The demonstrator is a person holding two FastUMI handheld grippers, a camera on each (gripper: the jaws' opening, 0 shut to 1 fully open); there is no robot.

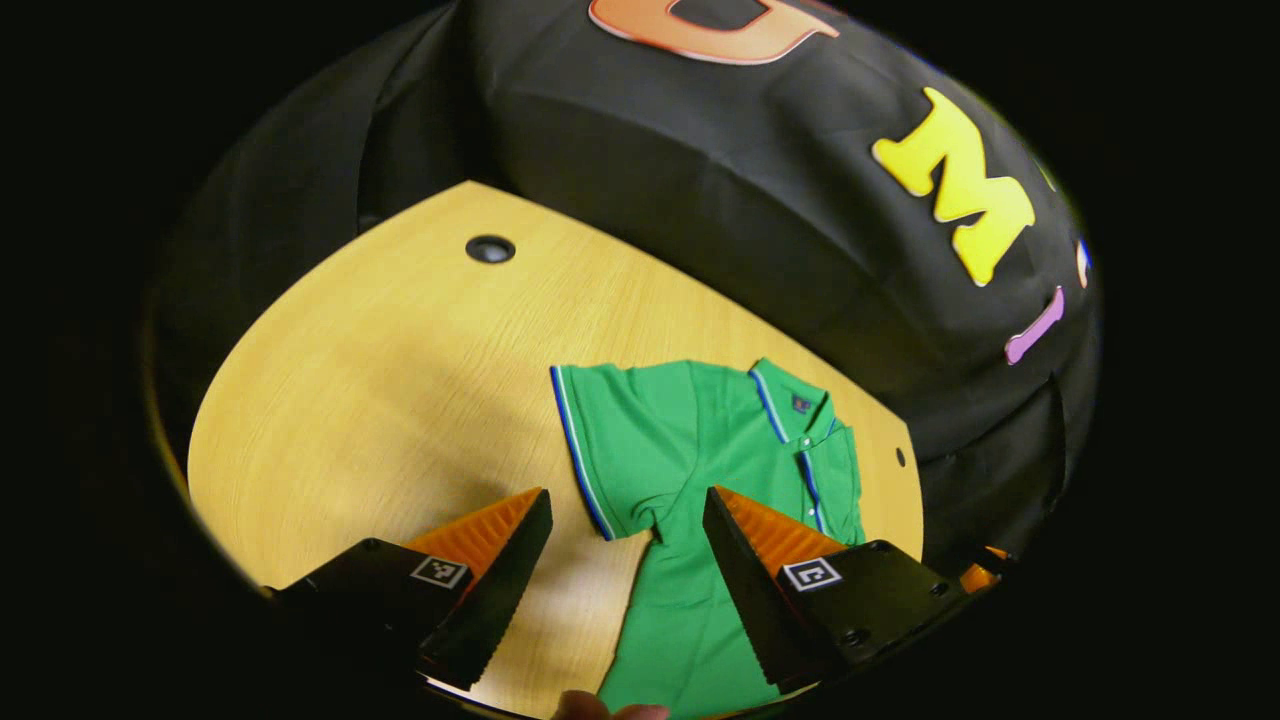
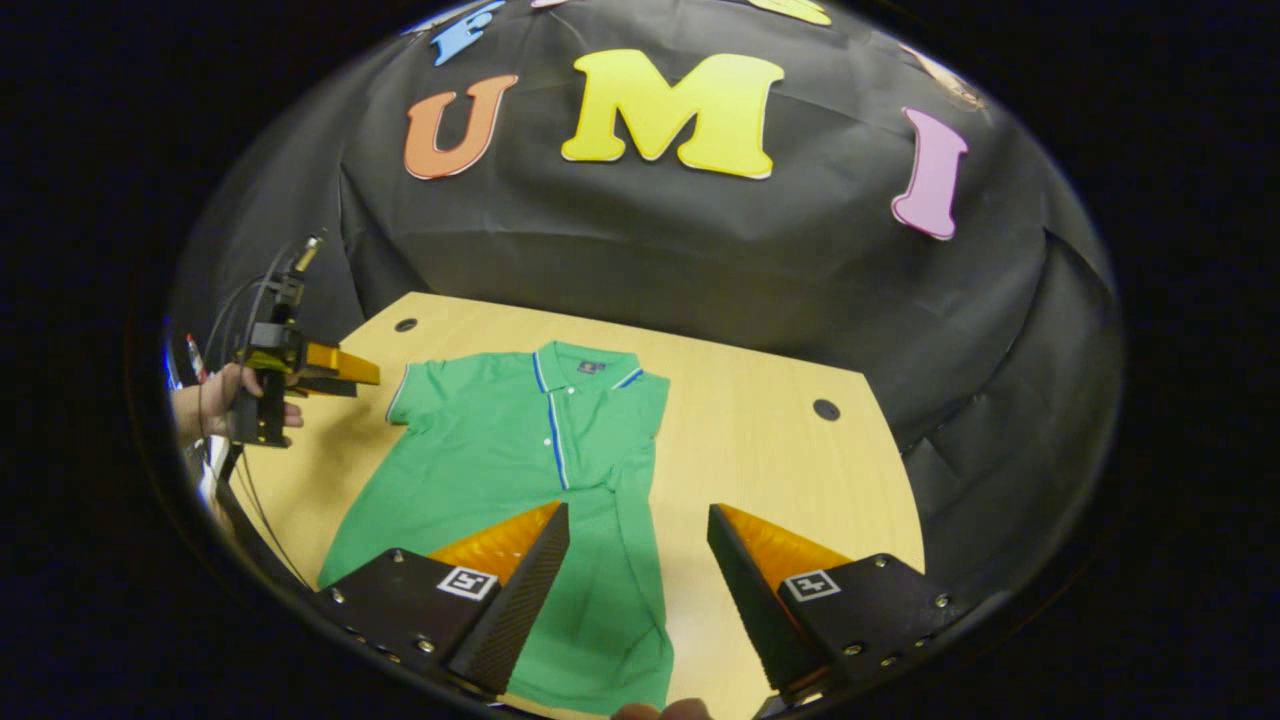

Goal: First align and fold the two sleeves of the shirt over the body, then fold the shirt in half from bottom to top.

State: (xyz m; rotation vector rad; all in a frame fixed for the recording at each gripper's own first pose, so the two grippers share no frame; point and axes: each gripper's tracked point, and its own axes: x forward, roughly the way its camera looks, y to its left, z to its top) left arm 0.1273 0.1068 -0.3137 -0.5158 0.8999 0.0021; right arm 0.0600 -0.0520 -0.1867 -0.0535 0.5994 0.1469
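A green polo shirt (image 1: 680, 450) with blue-and-white trim lies flat on the wooden table (image 1: 400, 380), collar toward the wall. Its sleeve (image 1: 590, 440) on my left gripper's side is spread out flat. The other sleeve (image 2: 635, 440) looks folded in over the body, leaving a straight side edge. My left gripper (image 1: 625, 510) hovers open above the spread sleeve and armpit, nothing between its fingers. In the right gripper view it (image 2: 340, 372) hangs left of the shirt (image 2: 500, 450), held by a hand (image 2: 210, 410). My right gripper (image 2: 638, 525) stands open over the shirt's lower right part.
The table (image 2: 760, 440) has dark cable holes (image 1: 490, 249) (image 2: 826, 409) near its back edge. Black cloth closes the booth behind it. Bare wood lies on both sides of the shirt. Cables trail from the left gripper at the table's left edge.
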